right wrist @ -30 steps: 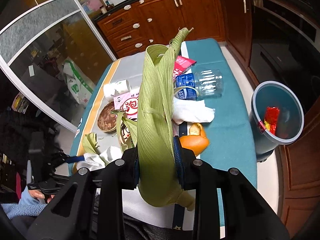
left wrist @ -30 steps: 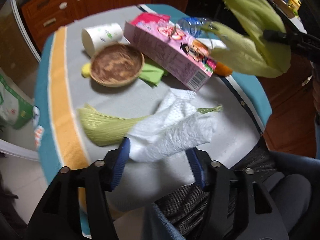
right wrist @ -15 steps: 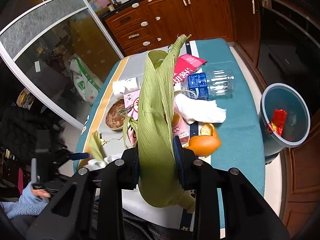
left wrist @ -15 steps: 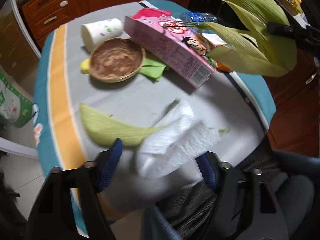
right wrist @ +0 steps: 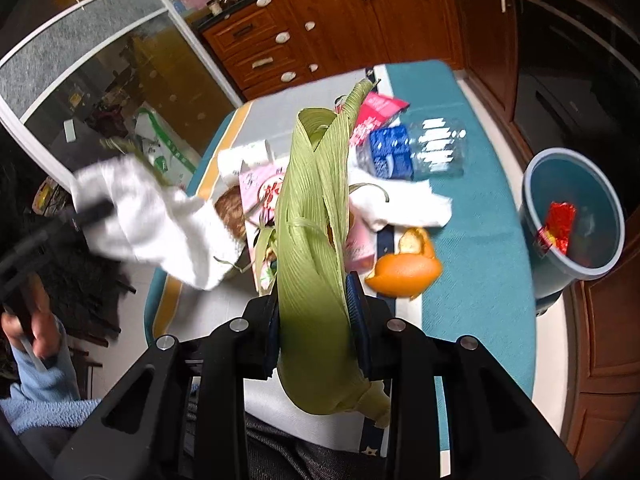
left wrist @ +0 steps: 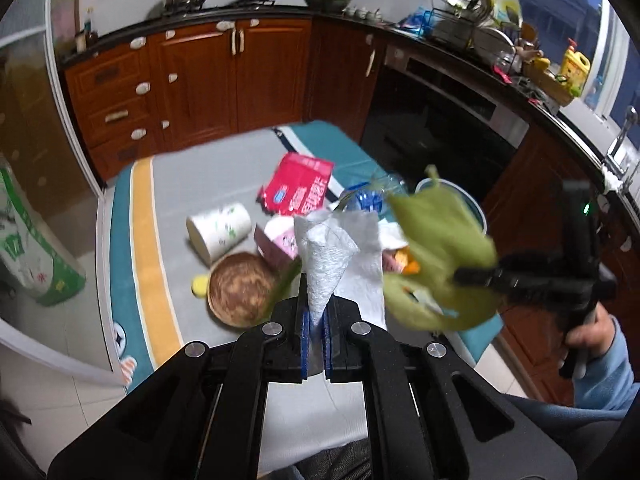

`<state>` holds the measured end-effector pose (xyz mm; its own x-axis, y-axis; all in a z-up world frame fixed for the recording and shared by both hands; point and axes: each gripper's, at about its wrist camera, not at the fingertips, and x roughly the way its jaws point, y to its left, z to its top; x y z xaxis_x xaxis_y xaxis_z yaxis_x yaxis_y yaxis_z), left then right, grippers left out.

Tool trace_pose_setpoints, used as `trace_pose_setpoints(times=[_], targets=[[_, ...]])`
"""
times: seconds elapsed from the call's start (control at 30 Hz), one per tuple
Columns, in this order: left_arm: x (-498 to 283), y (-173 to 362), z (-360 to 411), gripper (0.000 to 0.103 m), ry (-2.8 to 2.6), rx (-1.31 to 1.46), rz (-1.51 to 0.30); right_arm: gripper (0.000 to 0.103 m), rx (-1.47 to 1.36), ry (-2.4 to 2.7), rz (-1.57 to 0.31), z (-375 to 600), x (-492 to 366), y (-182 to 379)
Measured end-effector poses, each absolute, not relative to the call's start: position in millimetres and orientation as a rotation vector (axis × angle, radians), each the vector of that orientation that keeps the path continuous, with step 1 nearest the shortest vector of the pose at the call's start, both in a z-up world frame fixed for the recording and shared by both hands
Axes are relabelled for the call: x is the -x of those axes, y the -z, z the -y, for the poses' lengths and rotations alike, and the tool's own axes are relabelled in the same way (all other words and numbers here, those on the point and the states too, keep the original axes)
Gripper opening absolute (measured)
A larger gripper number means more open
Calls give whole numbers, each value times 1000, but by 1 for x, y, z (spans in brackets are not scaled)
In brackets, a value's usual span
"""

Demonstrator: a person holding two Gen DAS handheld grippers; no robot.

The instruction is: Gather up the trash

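Left gripper (left wrist: 316, 326) is pinching a tissue (left wrist: 328, 256) by a thin corner, raised above the desk (left wrist: 208, 176). Right gripper (right wrist: 314, 316) is clamping a corn husk (right wrist: 312, 220). Bin (right wrist: 576, 216) is sitting off the desk's right edge. Risks: tissue slipping loose; trailing husk brushing the orange peel (right wrist: 404, 270) off.

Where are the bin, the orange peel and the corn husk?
bin (right wrist: 536, 248): right wrist view, front wall.
orange peel (right wrist: 404, 272): right wrist view, outer skin.
corn husk (right wrist: 312, 240): right wrist view, middle of the leaves.
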<state>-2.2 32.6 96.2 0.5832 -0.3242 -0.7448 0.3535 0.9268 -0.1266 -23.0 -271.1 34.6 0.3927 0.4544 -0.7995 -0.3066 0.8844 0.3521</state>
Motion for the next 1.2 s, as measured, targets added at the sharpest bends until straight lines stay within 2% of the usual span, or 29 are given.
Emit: trace_pose_setpoints(times=[0.17,0.23,0.33,0.5,0.6,0.8,1.2], targets=[[-6,-94,-20,5,402,-59,-869,34,-131,-500,-1124,262,30,-19],[-6,-96,-18,5,401,-68,-864,48,-143,-508,-1112,262,31,-21],[-6,-104,-21,5,399,-81,-842,58,-144,-508,-1052,262,33,-36],[-14,-116,-30,5,366,-111,-803,60,-132,-577,-969,242,30,-58],[-23,-117,-33,5,359,-118,-800,71,-62,-653,-962,210,27,-60],[-33,-95,-63,5,306,-130,-828,72,85,-732,-1035,144,5,-25],[-13,34,-185,6,152,44,-1105,72,262,-784,-1200,62,-24,44]])
